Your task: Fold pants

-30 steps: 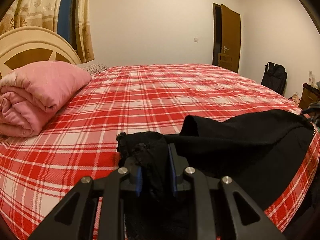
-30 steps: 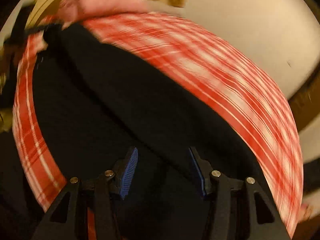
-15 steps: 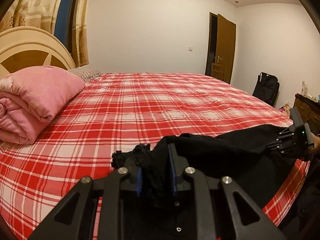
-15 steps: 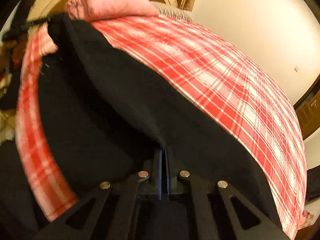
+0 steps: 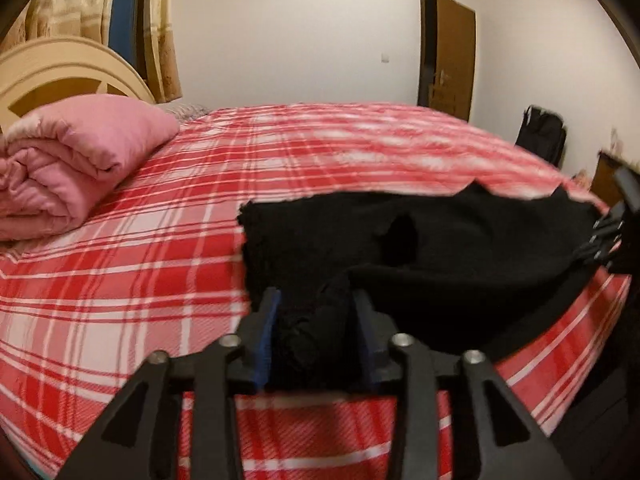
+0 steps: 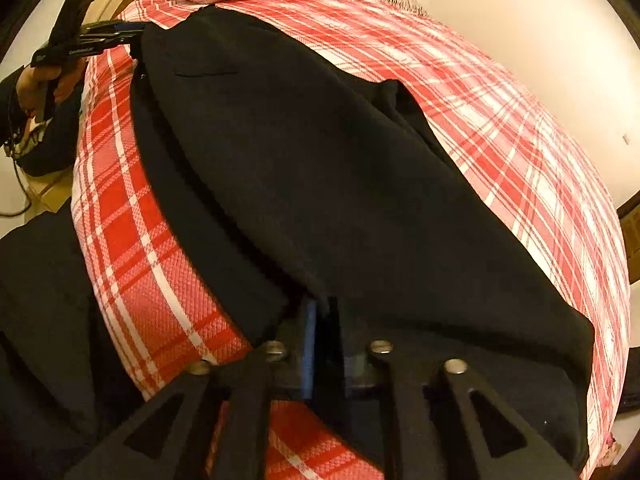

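Observation:
The black pants lie stretched across the near edge of the red plaid bed. In the left wrist view my left gripper sits at the waist end. Its jaws are opening, and a bunch of black cloth lies loosely between the pads. My right gripper shows at the far right, at the other end. In the right wrist view my right gripper has the pants' edge pinched in a narrow gap, and its jaws are starting to open. The left gripper appears at the upper left, held by a hand.
A folded pink duvet lies by the cream headboard at the left. Beyond the pants the plaid sheet runs toward the far wall. A brown door and a black bag stand at the back right.
The pants have come down and spread flatter along the bed's edge. My left jaws have widened around the waist cloth. My right jaws closed on the cloth's edge, then parted slightly.

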A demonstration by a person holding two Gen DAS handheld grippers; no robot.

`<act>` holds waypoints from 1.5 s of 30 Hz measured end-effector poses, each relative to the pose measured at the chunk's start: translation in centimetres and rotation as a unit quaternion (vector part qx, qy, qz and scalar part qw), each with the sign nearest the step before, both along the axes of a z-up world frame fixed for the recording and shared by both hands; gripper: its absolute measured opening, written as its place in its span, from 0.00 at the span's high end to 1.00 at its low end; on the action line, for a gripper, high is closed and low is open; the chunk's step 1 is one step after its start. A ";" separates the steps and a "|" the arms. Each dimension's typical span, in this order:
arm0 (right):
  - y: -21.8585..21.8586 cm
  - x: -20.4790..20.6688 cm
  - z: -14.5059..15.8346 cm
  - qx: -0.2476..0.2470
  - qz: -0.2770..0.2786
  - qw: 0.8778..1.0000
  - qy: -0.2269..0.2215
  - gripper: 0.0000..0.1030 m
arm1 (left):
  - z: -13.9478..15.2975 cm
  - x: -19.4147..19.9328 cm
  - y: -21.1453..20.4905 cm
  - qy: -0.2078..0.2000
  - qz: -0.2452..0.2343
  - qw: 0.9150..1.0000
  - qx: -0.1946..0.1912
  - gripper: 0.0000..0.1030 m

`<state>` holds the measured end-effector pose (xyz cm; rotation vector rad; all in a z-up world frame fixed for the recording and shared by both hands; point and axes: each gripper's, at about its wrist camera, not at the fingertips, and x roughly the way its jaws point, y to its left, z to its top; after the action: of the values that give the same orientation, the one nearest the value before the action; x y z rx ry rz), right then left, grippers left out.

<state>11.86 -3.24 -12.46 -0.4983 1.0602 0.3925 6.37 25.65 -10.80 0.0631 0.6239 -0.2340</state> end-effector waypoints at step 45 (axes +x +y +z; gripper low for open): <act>-4.0 -1.6 2.1 -0.033 -0.046 0.998 -0.018 0.68 | 1.2 -3.8 -10.3 -0.022 -0.132 0.985 0.111 0.23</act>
<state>10.23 -7.24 -10.32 -0.5127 1.0594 0.2669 2.57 15.34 -9.63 0.3672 0.5942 -0.4164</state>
